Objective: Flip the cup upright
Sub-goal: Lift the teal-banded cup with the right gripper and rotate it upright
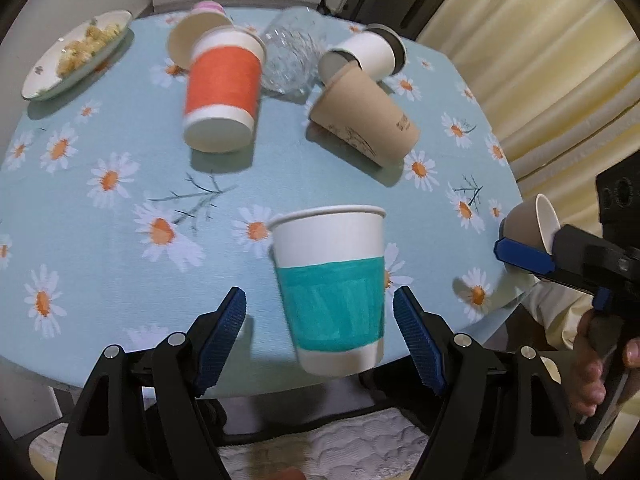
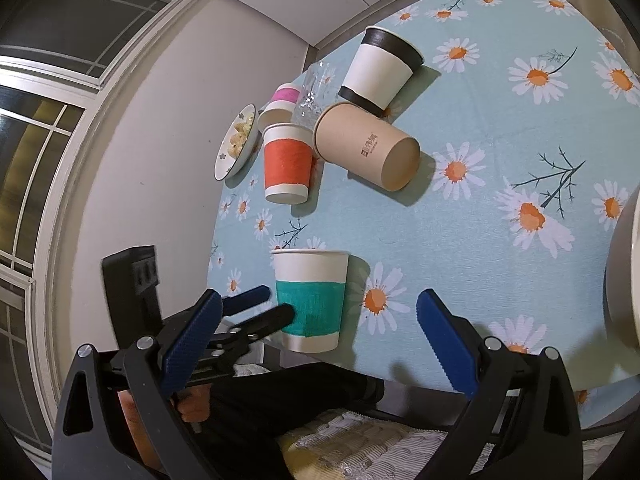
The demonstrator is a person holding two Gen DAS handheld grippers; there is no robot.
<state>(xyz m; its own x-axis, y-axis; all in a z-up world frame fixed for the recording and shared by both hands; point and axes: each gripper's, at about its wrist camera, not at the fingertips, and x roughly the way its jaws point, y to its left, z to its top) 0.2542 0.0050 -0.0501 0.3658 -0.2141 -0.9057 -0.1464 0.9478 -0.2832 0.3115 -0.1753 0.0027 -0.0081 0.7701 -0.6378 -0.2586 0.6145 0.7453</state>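
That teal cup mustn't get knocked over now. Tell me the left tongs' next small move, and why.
Probably draw the left tongs straight back, jaws wide. The teal-banded cup already stands mouth up between the open pads, apparently untouched, near the table edge, so a sideways swing could tip it. The orange-banded cup lies on its side, awaiting flipping.

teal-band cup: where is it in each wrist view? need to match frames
Left wrist: teal-band cup stands upright at bottom centre, between the open fingers of the left gripper, touching neither.
Right wrist: the same cup sits at lower centre-left, near the table edge, with the left gripper's fingers at its left side.
Shared landmark: the orange-band cup, lying on its side farther back on the table.
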